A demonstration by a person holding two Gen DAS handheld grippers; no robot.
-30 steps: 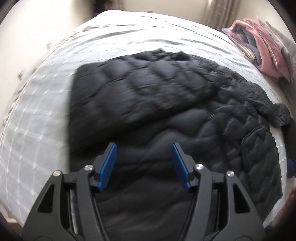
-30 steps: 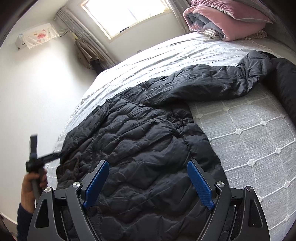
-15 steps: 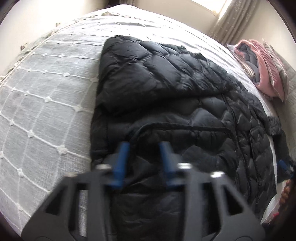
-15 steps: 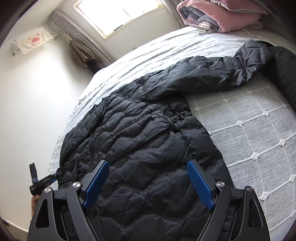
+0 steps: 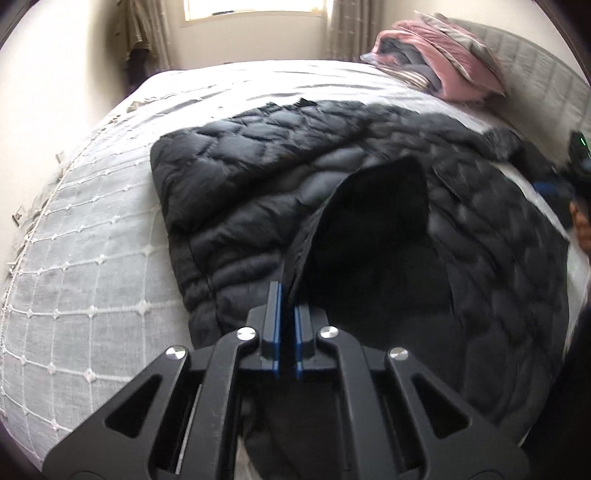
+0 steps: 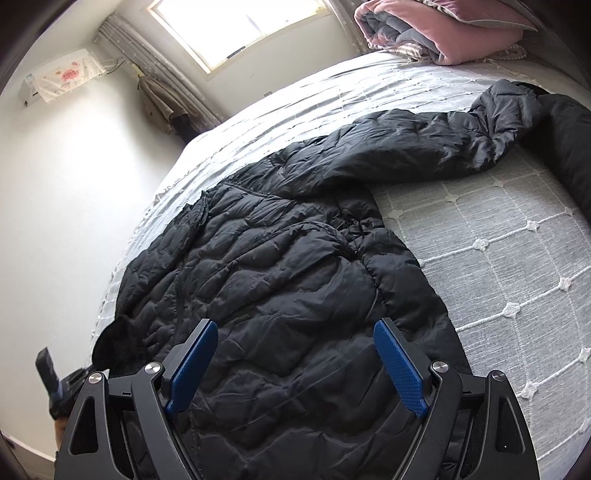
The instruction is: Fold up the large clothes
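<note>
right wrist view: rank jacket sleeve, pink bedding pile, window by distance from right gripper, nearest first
From the right gripper:
1. Jacket sleeve, stretched across the bed, upper right.
2. Pink bedding pile, at the bed's far end, top right.
3. Window, on the far wall, top centre.

Wide bed with pale grey coverlet, white knotted-grid stitching (image 6: 498, 258). Black quilted puffer jacket (image 6: 280, 280) spread flat across it, one sleeve stretched toward the headboard end. Folded pink-and-grey bedding stack (image 5: 439, 70) lies at that end, apart from the jacket.
</note>
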